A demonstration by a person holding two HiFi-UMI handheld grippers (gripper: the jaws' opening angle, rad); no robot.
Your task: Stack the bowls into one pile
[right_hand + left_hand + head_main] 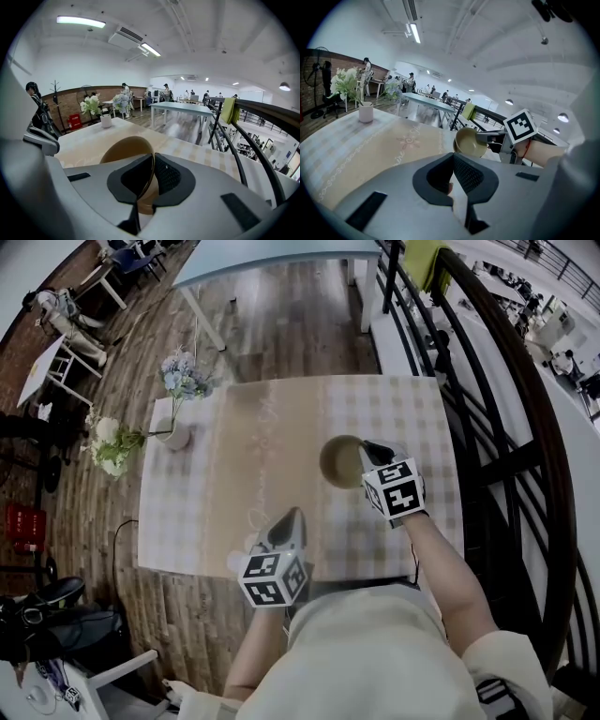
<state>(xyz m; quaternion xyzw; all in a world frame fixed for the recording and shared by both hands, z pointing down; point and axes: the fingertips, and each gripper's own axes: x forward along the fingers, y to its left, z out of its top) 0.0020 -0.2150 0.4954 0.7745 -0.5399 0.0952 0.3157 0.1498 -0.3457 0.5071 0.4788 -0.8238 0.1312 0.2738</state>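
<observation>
A tan bowl is at the right middle of the checked table. My right gripper is shut on the bowl's right rim. In the right gripper view the thin rim runs between the jaws of this gripper, and the bowl stands tilted on edge. The left gripper view shows the same bowl held off the cloth, its hollow facing me. Whether it is one bowl or a nested pile, I cannot tell. My left gripper hovers near the table's front edge, jaws together with nothing in them.
A white vase with flowers stands at the table's left side, also seen as the vase far off. A dark railing runs close along the right. Another table stands beyond. People sit in the background.
</observation>
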